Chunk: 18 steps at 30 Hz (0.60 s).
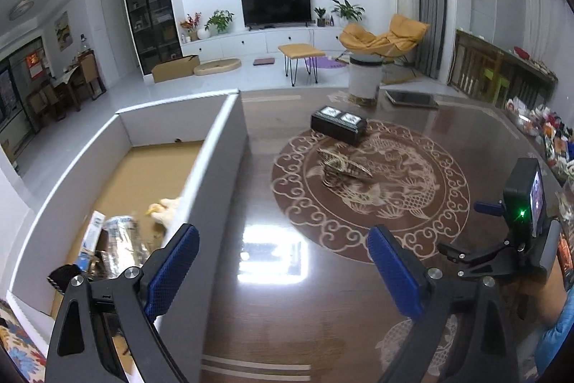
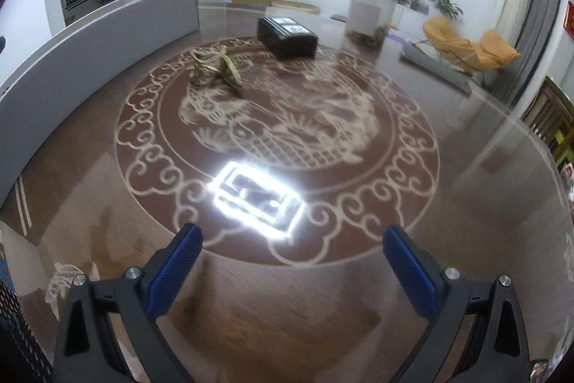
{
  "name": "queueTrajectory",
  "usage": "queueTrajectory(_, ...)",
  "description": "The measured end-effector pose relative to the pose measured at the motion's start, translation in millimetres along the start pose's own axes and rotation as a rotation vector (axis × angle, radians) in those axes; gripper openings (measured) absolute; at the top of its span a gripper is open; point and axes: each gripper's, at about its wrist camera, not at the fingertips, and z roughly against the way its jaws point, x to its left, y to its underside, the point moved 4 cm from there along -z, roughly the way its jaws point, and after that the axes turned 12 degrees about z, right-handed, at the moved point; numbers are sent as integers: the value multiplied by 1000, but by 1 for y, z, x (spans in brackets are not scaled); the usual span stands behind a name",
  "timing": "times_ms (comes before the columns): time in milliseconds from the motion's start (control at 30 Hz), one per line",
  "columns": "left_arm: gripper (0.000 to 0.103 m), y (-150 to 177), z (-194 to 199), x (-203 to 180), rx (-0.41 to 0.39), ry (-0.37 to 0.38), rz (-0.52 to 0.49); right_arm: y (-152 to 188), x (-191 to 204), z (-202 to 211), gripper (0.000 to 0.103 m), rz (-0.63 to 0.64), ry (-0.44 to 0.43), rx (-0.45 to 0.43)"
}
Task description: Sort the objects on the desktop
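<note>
On the bench's (image 2: 107, 185) left stands the storage box (image 1: 219, 160); centre, a patterned folded pouch (image 2: 215, 67) looks light and soft, best pinched mid-body. Behind-right, the black case (image 2: 287, 36) seems rigid, heavier. Both grippers (image 1: 283, 261) (image 2: 292, 261) gape empty.

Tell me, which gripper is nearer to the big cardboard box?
Left. The left gripper hovers beside the box, one finger over its wall. The right gripper is over the table, away from the box.

Television (image 1: 275, 6), yellow lounge chair (image 1: 384, 36), footstool (image 1: 301, 51).
</note>
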Motion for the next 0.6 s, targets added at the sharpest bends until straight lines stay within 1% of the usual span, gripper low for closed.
queueTrajectory(100, 96, 15, -18, -11, 53, -2, -12, 8, -3, -5, 102, -18, -2, 14)
queueTrajectory(233, 96, 40, -53, -24, 147, -6, -26, 19, -16, -6, 103, -81, -5, 18)
queueTrajectory(300, 96, 55, -73, -28, 200, -13, -33, 22, -24, -8, 103, -131, -26, 29)
queueTrajectory(367, 96, 68, -88, -32, 236, -25, -37, 25, -31, -9, 103, -166, -4, 35)
queueTrajectory(467, 96, 80, -105, -35, 273, -37, -38, 25, -31, -8, 103, -170, 1, 36)
queueTrajectory(500, 98, 82, -111, -36, 286, -42, -40, 25, -31, -8, 103, -170, 1, 36)
queueTrajectory(600, 99, 81, -119, -37, 285, -17, -8, 25, -31, -8, 103, -169, 1, 36)
